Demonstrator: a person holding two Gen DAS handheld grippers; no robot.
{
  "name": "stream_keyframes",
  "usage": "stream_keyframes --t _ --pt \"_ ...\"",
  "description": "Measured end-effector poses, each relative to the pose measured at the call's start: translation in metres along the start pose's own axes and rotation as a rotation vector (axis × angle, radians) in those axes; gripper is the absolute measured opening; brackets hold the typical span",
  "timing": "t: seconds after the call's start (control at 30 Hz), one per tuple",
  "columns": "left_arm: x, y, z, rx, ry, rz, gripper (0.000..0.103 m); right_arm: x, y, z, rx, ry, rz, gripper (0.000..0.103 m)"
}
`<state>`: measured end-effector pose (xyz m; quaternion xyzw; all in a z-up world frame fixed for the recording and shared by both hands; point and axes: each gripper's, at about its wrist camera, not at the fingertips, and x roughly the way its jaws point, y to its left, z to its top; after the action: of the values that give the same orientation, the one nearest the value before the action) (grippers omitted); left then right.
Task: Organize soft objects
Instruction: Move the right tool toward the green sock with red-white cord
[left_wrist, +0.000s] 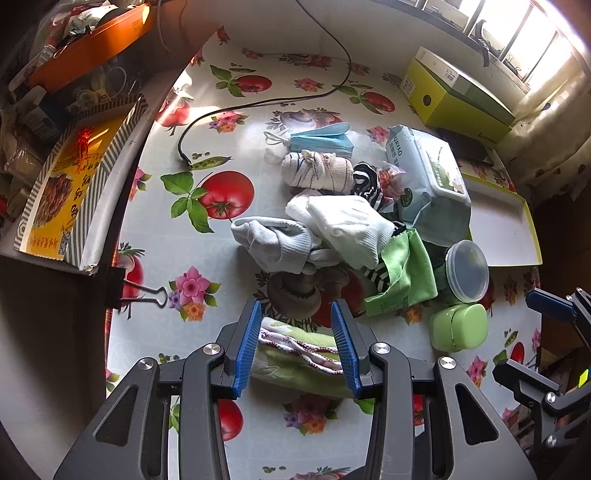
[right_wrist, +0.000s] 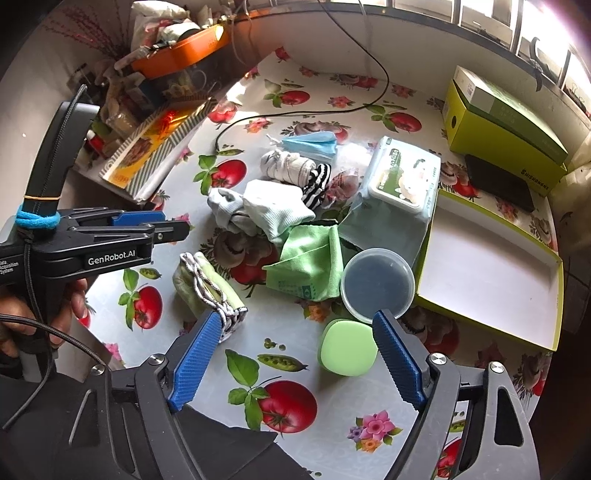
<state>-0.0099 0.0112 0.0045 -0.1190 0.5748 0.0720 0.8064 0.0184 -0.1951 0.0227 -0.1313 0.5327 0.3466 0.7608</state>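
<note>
A folded green towel with red-and-white trim (left_wrist: 295, 350) (right_wrist: 207, 288) lies on the tomato-print tablecloth (left_wrist: 177, 258). My left gripper (left_wrist: 299, 325) (right_wrist: 186, 227) hovers just over it, jaws open, and the towel shows between the blue pads without being pinched. My right gripper (right_wrist: 297, 314) (left_wrist: 517, 332) is open wide; its left fingertip (right_wrist: 210, 321) is at the towel's near corner and a small green case (right_wrist: 347, 347) (left_wrist: 458, 326) sits by the right one. Behind lie a grey sock (left_wrist: 273, 243), a white sock (left_wrist: 351, 225), a striped sock (left_wrist: 365, 184), a rolled pair (left_wrist: 317, 171), a blue mask (left_wrist: 321, 140) and a green cloth (left_wrist: 402, 277).
A clear round tub (right_wrist: 376, 282), a wet-wipes pack (right_wrist: 402, 177) and an open yellow-green box lid (right_wrist: 487, 266) are on the right. A green shoebox (right_wrist: 506, 125) stands at the back. A black cable (left_wrist: 258, 103) crosses the table; a binder clip (left_wrist: 144, 291) holds the cloth's left edge.
</note>
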Motion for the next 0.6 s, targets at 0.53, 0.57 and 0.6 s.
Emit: stream_keyframes --t 0.53,0.57,0.6 --pt "0.0077 0.0027 -0.0034 0.002 0.019 0.014 0.041 0.0082 -0.0009 0.0052 -0.003 0.026 0.017 0.076" --pt "0.0082 0.0029 -0.0032 0.001 0.022 0.010 0.041 0.0080 -0.0009 0.0049 -0.002 0.025 0.019 0.076" --pt "0.0089 0.0031 -0.0032 -0.001 0.026 0.004 0.041 0.0088 -0.0009 0.0052 -0.002 0.026 0.019 0.076"
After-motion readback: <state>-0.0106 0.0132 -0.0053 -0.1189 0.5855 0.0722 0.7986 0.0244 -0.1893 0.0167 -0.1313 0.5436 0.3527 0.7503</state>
